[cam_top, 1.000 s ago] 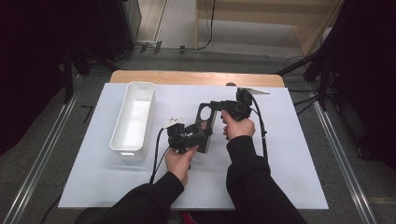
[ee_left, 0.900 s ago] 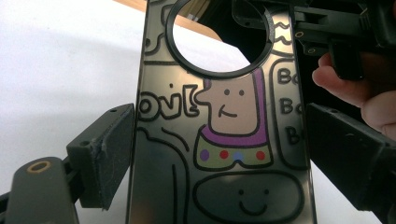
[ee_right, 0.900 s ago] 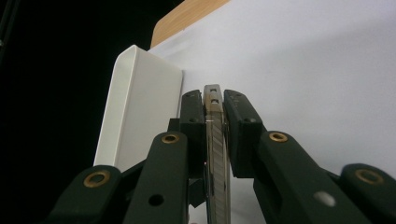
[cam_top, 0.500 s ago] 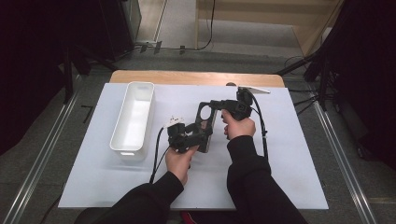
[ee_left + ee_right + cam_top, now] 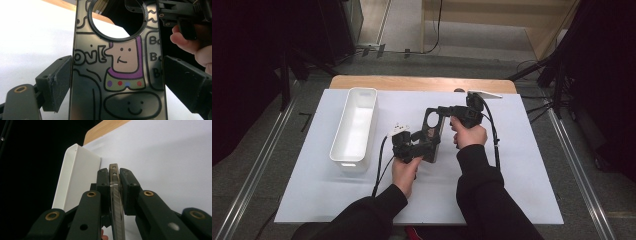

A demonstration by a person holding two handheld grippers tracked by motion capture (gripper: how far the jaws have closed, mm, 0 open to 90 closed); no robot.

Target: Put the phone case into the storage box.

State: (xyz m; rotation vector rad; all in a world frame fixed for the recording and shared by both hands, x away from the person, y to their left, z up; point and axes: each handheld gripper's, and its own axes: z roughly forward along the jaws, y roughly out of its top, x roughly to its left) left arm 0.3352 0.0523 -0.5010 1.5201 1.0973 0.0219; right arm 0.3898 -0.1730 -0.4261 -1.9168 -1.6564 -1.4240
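Both grippers held the phone case (image 5: pixel 432 131) at frame centre: the left gripper (image 5: pixel 416 145) spanned its width (pads touching its edges), and the right gripper (image 5: pixel 443 111) pinched its top edge-on. Nothing yet lay in the white bin (image 5: pixel 354 125) at left. The case's lower end was cut off.

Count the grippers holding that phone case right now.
2. The left gripper spans the phone case across its width; the right gripper pinches its edge.
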